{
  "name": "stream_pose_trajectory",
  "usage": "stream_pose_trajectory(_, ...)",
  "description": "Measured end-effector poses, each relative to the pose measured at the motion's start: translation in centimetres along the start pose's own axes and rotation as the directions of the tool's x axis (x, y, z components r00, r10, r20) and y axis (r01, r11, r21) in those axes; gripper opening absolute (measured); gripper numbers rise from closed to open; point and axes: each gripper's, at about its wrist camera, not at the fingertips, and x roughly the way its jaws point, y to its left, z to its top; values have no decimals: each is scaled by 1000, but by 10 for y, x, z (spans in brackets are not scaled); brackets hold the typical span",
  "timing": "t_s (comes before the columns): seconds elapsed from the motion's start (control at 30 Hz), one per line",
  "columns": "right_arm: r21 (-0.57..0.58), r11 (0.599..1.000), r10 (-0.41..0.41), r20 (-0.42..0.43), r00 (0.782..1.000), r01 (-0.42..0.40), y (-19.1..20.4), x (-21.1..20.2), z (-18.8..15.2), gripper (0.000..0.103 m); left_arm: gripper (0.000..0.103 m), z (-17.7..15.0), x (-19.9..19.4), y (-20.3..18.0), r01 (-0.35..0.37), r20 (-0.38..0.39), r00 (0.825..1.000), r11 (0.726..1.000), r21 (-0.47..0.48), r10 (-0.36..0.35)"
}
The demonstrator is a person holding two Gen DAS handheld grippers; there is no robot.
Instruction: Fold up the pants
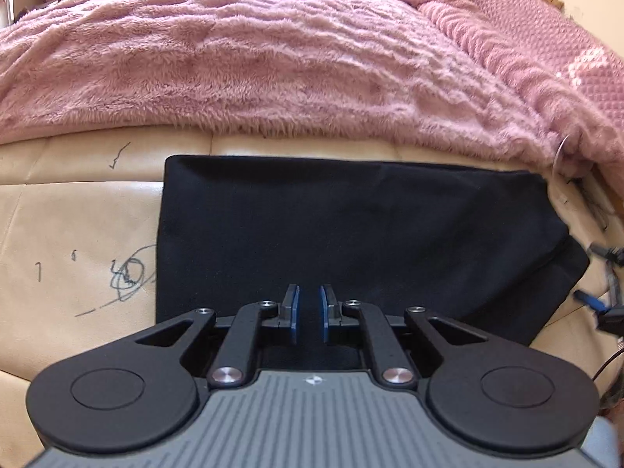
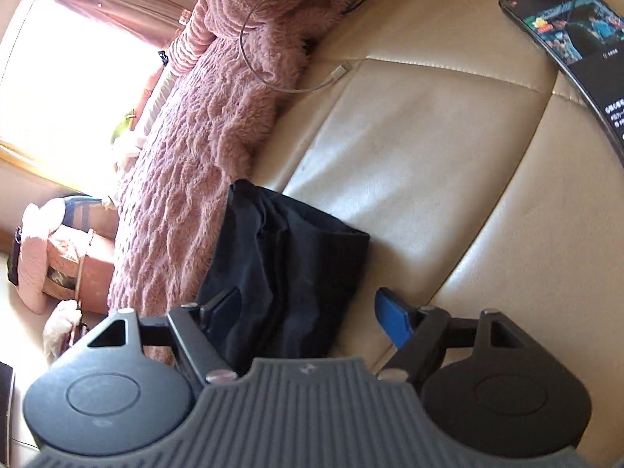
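Note:
The black pants (image 1: 351, 234) lie folded into a flat rectangle on the tan leather cushion (image 1: 78, 214). My left gripper (image 1: 310, 314) hovers over their near edge, its blue pads a small gap apart with nothing between them. In the right wrist view the pants (image 2: 288, 269) show end-on as a stacked fold. My right gripper (image 2: 312, 312) is wide open, its jaws standing either side of the near end of the fold, holding nothing. The right gripper also shows at the right edge of the left wrist view (image 1: 600, 304).
A fluffy pink blanket (image 1: 273, 58) lies just behind the pants. A phone (image 2: 577, 46) with a lit screen lies on the cushion at the far right. A white charging cable (image 2: 312, 85) trails from the blanket. Pen scribbles (image 1: 124, 277) mark the leather at left.

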Motion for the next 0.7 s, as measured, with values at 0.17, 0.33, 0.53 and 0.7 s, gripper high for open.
stream_pose_trajectory(0.17,-1,1000,7,16,1000,-7,9,18,5,75,11,-6,5,4,-64,-10,998,998,30,64)
stream_pose_trajectory(0.33,8,998,-60,87,994,59,21,32,1,62,9,-7,7,4,-119,-3,993,989,89,120)
stream_pose_trajectory(0.53,44,993,-110,90,990,107,19,35,-11,15,6,-3,7,18,-174,-13,984,980,95,176)
stream_pose_trajectory(0.7,15,995,-96,30,995,96,32,33,-40,9,6,3,5,40,-233,-22,971,960,157,239)
